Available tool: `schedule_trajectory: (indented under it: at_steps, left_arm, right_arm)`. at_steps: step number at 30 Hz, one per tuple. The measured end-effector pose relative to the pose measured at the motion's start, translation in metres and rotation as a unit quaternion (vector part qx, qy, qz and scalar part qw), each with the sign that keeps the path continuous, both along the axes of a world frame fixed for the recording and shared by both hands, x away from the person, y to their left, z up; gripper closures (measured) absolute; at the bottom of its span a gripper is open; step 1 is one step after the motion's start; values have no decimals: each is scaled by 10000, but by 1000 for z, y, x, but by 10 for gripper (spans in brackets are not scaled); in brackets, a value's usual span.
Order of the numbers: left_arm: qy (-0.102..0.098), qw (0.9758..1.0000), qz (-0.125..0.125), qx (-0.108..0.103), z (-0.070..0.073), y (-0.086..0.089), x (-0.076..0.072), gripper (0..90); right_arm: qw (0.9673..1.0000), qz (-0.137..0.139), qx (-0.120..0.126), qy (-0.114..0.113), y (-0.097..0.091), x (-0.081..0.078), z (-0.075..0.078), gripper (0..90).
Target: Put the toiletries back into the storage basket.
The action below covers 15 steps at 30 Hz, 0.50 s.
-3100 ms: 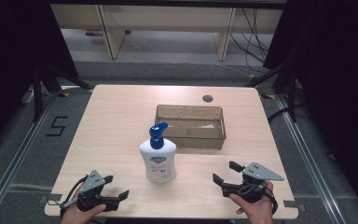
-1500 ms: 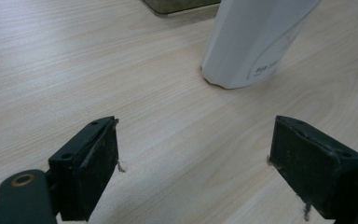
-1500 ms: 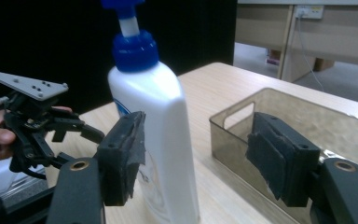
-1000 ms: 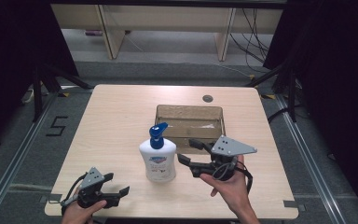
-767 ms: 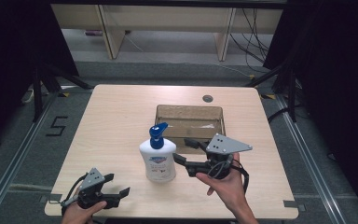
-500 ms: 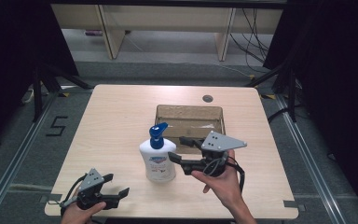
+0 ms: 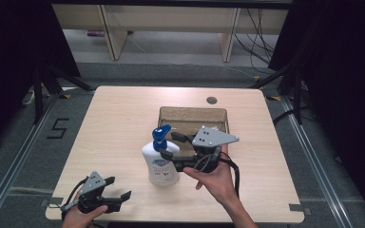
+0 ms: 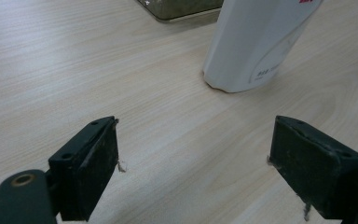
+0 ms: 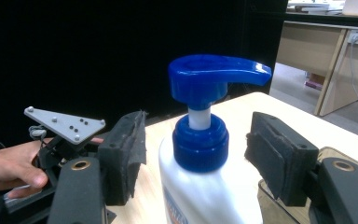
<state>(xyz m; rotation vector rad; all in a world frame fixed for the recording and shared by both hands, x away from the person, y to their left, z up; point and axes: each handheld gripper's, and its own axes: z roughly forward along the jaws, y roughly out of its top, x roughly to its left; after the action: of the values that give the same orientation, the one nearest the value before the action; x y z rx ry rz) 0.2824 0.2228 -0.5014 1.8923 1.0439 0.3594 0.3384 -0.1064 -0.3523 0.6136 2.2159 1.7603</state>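
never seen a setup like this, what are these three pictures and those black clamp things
A person sits at a wooden table with a handheld two-jaw tool in each hand. One picture looks down from above; the other two come from cameras riding on each tool. On the table stand a white pump bottle with a blue pump head and a clear tray behind it. The right tool has its open jaws either side of the bottle's neck, not gripping. The left tool rests open near the table's front edge, holding nothing.

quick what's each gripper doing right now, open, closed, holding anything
Left gripper: open, holding nothing, low over the wooden table.
Right gripper: open, jaws either side of the blue collar of the white pump bottle, not gripping.
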Motion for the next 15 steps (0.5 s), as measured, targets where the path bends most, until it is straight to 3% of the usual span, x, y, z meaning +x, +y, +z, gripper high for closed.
schedule_trajectory:
  at_steps: [6, 15]
  left_arm:
    - [-4, 10000, -38, -2, 0, -1, 0, 148]
    - [-17, 10000, -73, -3, 0, -1, 0, 148]
  right_arm:
    - [9999, 15, 59, 90, 5, 8, -1, 383]
    - [9999, 151, 22, -25, 18, 14, -1, 462]
